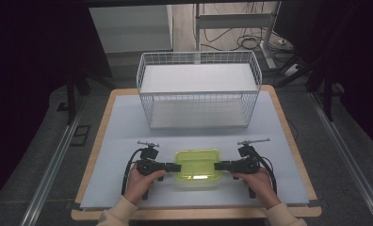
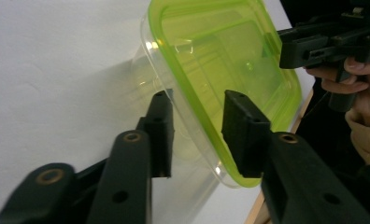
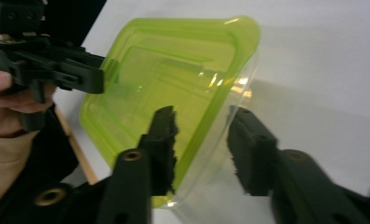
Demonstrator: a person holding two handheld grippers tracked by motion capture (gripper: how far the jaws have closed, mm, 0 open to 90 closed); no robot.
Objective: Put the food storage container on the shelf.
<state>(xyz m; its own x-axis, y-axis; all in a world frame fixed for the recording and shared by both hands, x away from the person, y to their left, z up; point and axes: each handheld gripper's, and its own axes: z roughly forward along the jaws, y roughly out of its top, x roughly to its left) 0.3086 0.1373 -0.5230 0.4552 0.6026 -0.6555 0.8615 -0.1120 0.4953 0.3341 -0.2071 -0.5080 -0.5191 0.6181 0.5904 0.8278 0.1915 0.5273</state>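
**Visitor:** What does this moment show?

**Guide:** A clear plastic food box with a lime-green lid [image 1: 198,168] lying near the front of the white-topped bench [image 1: 118,122], midway between the two hands. The left tool [image 1: 174,166] meets its left end, the right tool [image 1: 218,165] its right end.

**Visitor:** Are they gripping it?

**Guide:** Each straddles the lid's rim. In the left gripper view the left tool [image 2: 197,133] has one jaw under the lip beside the clear wall and one over the green lid. The right tool [image 3: 202,147] stands the same way in its own view. Gaps show beside the pads, so I read both as spread about the rim, not yet pinching.

**Visitor:** How should the step go?

**Guide:** In my judgement, both should close evenly and squarely on the rim; the wall is thin and glossy, so a skewed bite could slip or pop the lid. Then lift level, both ends together.

**Visitor:** And the room to move?

**Guide:** The white wire basket [image 1: 198,92] stands well apart on the far side, its top open. Bare bench lies between. The near edge is just behind the hands, so travel is best made away from it.
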